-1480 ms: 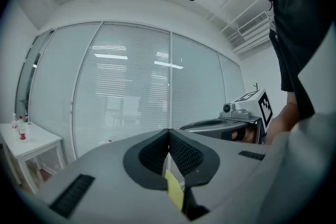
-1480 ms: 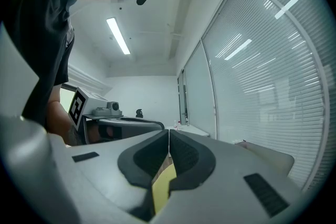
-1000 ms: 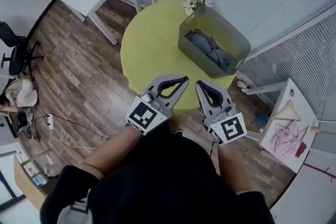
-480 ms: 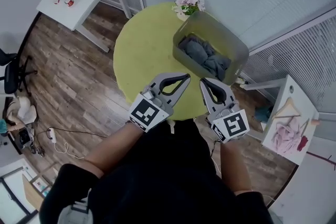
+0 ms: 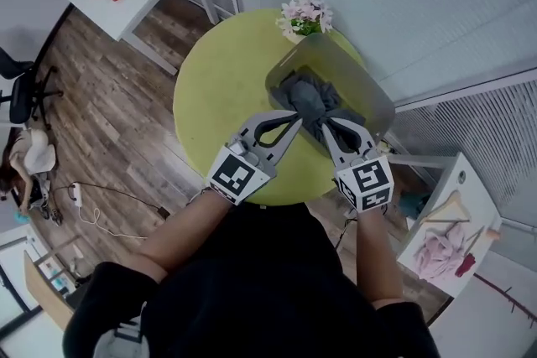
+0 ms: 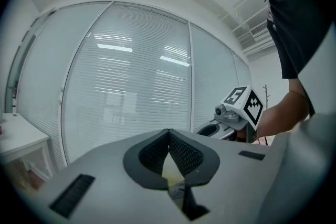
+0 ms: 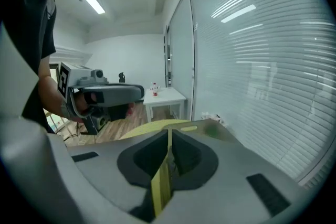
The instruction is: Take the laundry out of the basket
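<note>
A person holds 2 grippers over a round yellow-green table, where grey laundry lies bunched inside a grey basket beside pink flowers. The left gripper has its jaws pressed together and empty at the basket's near rim. The right gripper is likewise closed on nothing, with its tip above the laundry.

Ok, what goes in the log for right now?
left gripper: shut, empty | right gripper: shut, empty | laundry: in basket
</note>
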Available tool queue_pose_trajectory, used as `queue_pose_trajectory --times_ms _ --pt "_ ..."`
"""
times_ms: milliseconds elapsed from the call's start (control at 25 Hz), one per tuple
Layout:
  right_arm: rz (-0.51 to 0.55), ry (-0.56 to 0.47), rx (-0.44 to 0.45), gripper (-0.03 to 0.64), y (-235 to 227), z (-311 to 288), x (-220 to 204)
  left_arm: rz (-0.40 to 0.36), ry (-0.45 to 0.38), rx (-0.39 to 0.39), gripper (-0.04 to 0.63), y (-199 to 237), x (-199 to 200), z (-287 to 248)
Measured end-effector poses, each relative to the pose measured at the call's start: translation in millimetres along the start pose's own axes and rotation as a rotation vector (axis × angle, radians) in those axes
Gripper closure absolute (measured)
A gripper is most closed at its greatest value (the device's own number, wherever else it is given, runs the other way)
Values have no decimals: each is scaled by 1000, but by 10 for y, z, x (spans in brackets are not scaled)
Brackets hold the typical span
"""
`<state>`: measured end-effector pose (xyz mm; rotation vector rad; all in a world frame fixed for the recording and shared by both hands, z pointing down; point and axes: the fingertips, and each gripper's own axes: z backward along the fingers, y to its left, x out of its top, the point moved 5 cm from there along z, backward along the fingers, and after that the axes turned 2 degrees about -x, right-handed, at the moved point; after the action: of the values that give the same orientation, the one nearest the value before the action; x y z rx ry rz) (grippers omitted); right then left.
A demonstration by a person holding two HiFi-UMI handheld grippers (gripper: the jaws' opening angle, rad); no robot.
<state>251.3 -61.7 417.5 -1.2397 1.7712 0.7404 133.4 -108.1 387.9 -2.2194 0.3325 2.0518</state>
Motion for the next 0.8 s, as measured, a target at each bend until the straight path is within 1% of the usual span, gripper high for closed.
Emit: queue_pose_trajectory --times_ms 160,280,440,520,560,640,800 --pt "22 148 63 574 -339 -301 -273 23 -22 71 588 69 -111 -243" --pt "45 262 120 524 -505 -563 -502 45 -27 108 588 132 -214 -385" --pt "92 413 158 475 -651 -884 -921 71 -20 154 588 179 -359 -513" --pt "100 490 182 442 -671 -1042 -1160 72 -3 171 588 186 -426 -557" --pt "102 521 195 416 -667 -1117 -1275 69 14 176 588 182 -452 -570" --pt "118 561 222 373 -653 -1272 -1462 57 51 185 588 182 -482 -592" --pt "179 645 261 303 -644 -1530 -1781 53 71 210 588 163 -554 -654"
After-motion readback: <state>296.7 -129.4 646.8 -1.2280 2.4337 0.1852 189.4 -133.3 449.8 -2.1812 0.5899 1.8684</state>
